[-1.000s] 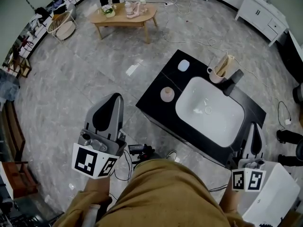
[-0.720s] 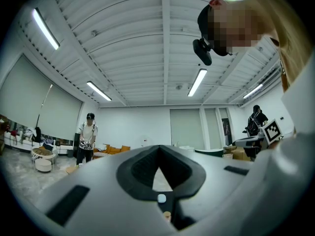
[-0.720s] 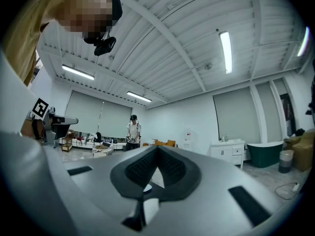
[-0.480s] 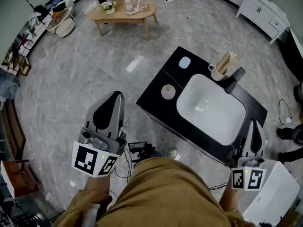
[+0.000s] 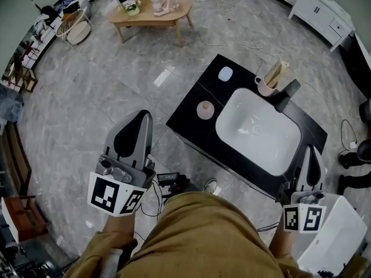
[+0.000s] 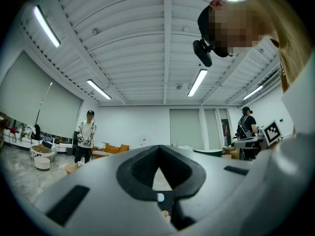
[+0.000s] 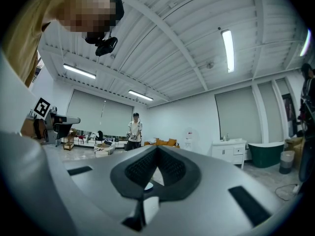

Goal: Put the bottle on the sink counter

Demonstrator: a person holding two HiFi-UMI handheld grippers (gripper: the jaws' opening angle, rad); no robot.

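The black sink counter (image 5: 194,123) with its white basin (image 5: 258,133) stands just ahead of me. Far off at the top, a low wooden table (image 5: 152,17) carries several small things, among them pale bottle-like shapes (image 5: 156,4); which one is the bottle I cannot tell. My left gripper (image 5: 142,116) is held low at the left, jaws shut and empty, pointing away over the floor. My right gripper (image 5: 311,150) sits at the counter's near right corner, also shut with nothing in it. In each gripper view the jaw tips, left gripper (image 6: 158,147) and right gripper (image 7: 157,149), meet on open room.
On the counter sit a pinkish round dish (image 5: 204,109), a pale blue object (image 5: 225,73), a cup of utensils (image 5: 268,84) and a dark faucet (image 5: 288,95). A white box (image 5: 333,236) stands at my right, cables (image 5: 232,45) cross the floor, and a person (image 6: 85,140) stands by the table.
The two grippers stay put. The scene has slid slightly in the head view, and the person at the far table has drifted towards the top edge.
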